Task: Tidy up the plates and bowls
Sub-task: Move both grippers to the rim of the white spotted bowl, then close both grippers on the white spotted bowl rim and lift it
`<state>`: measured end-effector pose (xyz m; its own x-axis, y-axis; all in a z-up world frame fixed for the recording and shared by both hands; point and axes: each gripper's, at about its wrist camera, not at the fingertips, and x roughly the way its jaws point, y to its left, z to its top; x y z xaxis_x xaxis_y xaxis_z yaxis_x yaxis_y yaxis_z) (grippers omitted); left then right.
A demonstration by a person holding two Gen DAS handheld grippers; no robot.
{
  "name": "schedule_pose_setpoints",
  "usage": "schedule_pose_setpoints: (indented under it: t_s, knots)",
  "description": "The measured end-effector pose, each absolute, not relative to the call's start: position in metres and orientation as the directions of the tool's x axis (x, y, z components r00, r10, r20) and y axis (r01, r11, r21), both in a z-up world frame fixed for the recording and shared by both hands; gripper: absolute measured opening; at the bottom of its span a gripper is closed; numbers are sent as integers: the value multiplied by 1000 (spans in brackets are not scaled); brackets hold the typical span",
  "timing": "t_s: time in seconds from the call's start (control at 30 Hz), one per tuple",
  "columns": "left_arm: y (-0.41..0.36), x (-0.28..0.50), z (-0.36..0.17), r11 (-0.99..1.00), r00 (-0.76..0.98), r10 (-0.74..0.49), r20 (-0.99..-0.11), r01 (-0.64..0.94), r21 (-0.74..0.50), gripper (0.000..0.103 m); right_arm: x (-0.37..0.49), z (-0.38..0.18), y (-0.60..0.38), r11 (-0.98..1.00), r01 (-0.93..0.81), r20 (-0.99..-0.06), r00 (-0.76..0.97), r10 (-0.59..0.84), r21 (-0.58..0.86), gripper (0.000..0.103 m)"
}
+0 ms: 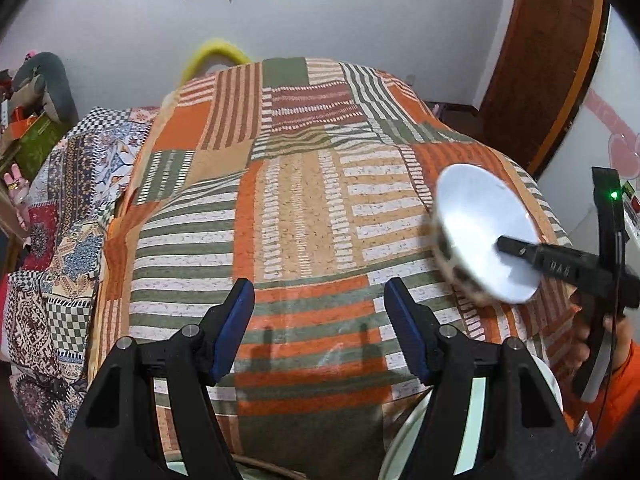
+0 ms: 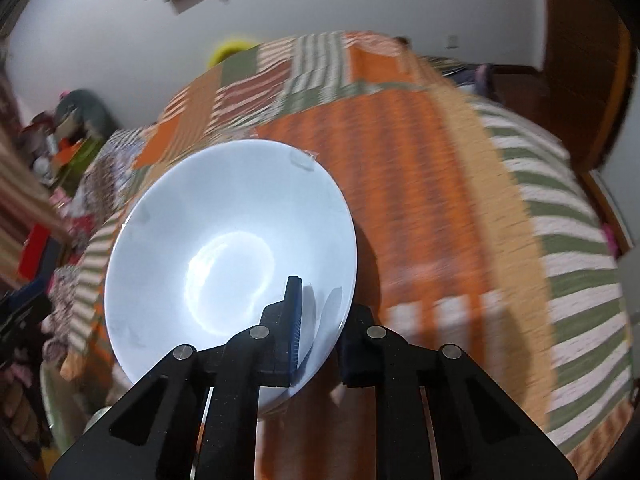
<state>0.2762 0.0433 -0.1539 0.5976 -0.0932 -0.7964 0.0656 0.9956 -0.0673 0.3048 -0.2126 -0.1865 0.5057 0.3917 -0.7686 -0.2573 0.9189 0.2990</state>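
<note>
A bed spread with a patchwork bedcover (image 1: 304,200) in orange, green and cream stripes fills the ground ahead of and below both grippers; in the right wrist view the same cover is smeared by blur. A pale wall (image 1: 360,12) rises beyond the bed, and a brown wooden door (image 1: 548,64) stands to the far right of the left gripper. The white bowl (image 2: 228,248) is held off the cover, tilted so that its glossy inside faces the right wrist camera, directly ahead of the right gripper (image 2: 320,320). That gripper is clamped on the bowl's near rim: one blue-padded finger lies inside the bowl and the other presses from outside, behind the wall. From the left wrist view the same bowl (image 1: 480,232) hangs to the right of and beyond the left gripper (image 1: 320,300), with a dark patterned band showing on its outer wall. The left gripper's blue-padded fingers (image 1: 236,320) stand apart with nothing between them, above the striped cover. White dish rims (image 1: 404,440) show at the bottom edge, just under its right finger.
</note>
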Motion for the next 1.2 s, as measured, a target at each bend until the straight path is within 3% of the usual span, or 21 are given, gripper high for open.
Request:
schedule_pose_setpoints:
  t_s: [0.4,0.47,0.6,0.7,0.77,0.83,0.9,1.2]
  knots:
    - [39,285,-161,989,551,-150,-821,88,-122,63,295,-181,-153,869,-422,-774,447,448,260,14]
    - [38,291,-165,987,527,-162,-834,91,-134,57,296,-180,-153,874,-417,-776,454,437,249,15]
    - [37,302,-175,984,490,-178,-853,86,-157,42,298,-178,-162,876,-393,-766,459,450,280,36]
    - [35,308,-183,976,450,-216,-866,93,-195,28,298,-177,-168,874,-392,-752,473,458,286,36]
    - [32,311,-189,973,430,-230,-873,99,-208,19,297,-177,-165,866,-411,-753,463,468,285,34]
    - [28,312,-192,971,424,-238,-874,110,-211,14,296,-179,-163,862,-419,-754,457,471,285,18]
    - [26,312,-193,969,421,-248,-873,119,-218,10,296,-181,-161,853,-426,-751,445,488,302,14]
    - [27,301,-187,972,448,-234,-863,109,-207,10,287,-173,-157,861,-416,-744,466,479,293,13]
